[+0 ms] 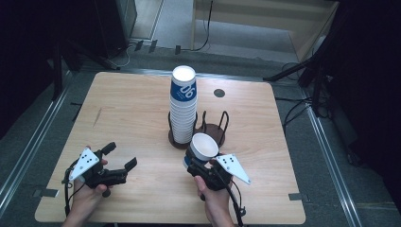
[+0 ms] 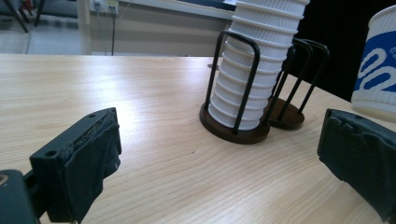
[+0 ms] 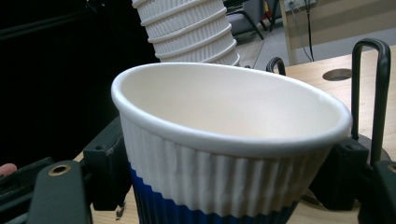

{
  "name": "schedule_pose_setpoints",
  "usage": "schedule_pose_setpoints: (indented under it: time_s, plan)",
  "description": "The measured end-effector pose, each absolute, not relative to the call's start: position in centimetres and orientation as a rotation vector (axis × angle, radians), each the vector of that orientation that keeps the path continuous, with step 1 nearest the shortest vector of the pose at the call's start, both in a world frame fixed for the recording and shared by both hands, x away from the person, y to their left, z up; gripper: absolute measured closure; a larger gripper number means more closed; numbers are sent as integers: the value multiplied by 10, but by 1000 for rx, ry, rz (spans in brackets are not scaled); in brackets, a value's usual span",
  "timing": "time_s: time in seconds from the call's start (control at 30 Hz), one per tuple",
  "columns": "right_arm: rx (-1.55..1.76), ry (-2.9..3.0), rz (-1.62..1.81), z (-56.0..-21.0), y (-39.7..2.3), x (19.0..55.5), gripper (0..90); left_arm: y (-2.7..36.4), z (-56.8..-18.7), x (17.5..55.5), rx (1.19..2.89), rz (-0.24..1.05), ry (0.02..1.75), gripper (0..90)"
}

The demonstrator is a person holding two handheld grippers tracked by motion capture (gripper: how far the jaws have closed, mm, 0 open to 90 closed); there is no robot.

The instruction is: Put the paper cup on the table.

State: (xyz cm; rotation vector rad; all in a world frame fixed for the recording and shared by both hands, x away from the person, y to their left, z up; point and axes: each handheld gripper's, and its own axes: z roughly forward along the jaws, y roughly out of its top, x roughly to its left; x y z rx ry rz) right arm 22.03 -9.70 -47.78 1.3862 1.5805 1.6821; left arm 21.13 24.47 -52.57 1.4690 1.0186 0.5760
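A tall stack of white ribbed paper cups, the top one with a blue band, stands in a black wire holder at the table's middle. A second, empty wire holder sits just to its right. My right gripper is shut on a single white and blue paper cup, held upright, mouth up, in front of the holders. In the right gripper view the cup sits between the two pads. My left gripper hovers open at the front left, nothing between its fingers.
The wooden table has a round cable hole at the back right. Dark stands and cables ring the table on the floor. In the left gripper view the cup stack and the held cup lie ahead to the right.
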Motion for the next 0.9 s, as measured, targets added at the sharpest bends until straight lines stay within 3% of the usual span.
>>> schedule_pose_setpoints:
  time_s: [0.9]
  plan:
    - [1273, 1502, 1522, -483, -132, 238, 210, 283, -533, 215, 1507, 648, 1178, 2]
